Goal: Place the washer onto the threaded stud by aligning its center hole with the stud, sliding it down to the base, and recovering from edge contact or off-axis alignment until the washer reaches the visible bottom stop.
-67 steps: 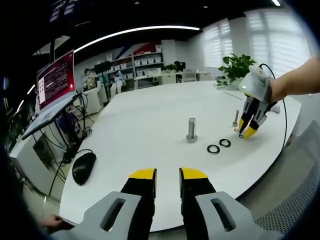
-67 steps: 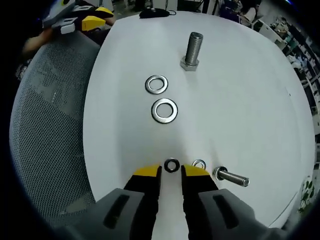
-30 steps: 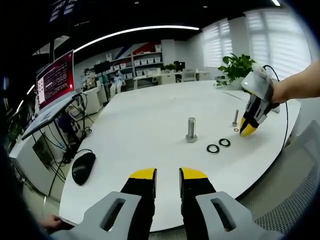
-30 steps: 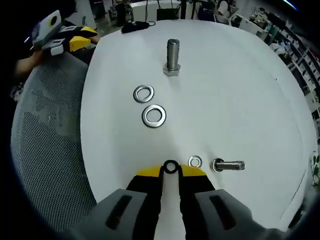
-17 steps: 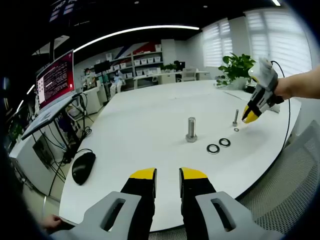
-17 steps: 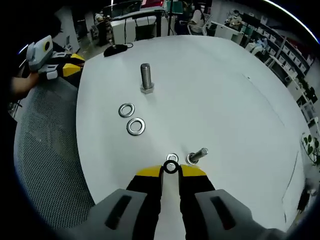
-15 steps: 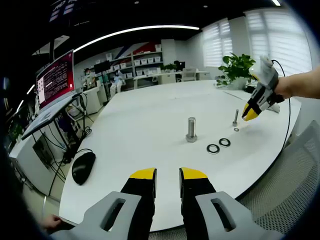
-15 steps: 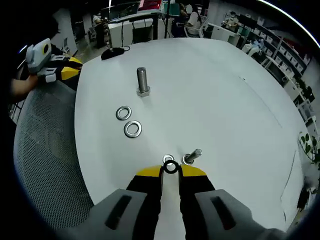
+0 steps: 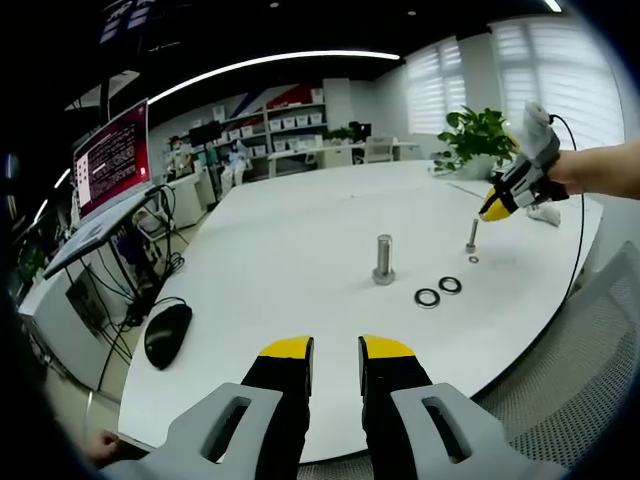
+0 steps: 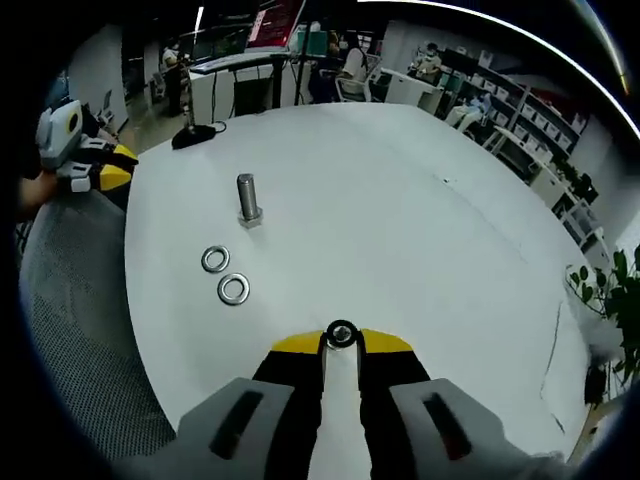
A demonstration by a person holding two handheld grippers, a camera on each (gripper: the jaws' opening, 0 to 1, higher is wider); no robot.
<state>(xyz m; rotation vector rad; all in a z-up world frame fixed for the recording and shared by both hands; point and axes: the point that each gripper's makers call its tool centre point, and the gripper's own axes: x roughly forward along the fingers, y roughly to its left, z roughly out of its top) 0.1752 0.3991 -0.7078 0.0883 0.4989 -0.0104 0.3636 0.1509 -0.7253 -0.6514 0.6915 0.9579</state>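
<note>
Nearest to us, in the right gripper view, our right gripper (image 10: pixel 341 341) is clamped on a small dark washer (image 10: pixel 341 334), held edge-on between its yellow tips. A second ago that washer lay on the white tabletop (image 10: pixel 400 220) beside a spare small washer (image 9: pixel 473 259) and the small threaded stud (image 9: pixel 471 236); since then we have lifted it clear and raised it. In the left gripper view the right gripper (image 9: pixel 497 209) now hangs in the air just above and beside the stud's top. We judge the pickup done and the alignment about to begin: the hole must meet the stud's tip squarely, or the rim will catch on the threads.

Our left gripper (image 9: pixel 335 348) has not moved: it waits at the near edge of the tabletop, jaws a little apart and holding nothing.

Farther out, two larger washers (image 10: pixel 224 275) lie flat, then a big upright bolt (image 10: pixel 247 200) stands on its head. Neither blocks the way to the stud. The spare small washer rests near the stud's base. A mouse (image 9: pixel 167 336) lies at the far edge, with office desks beyond.
</note>
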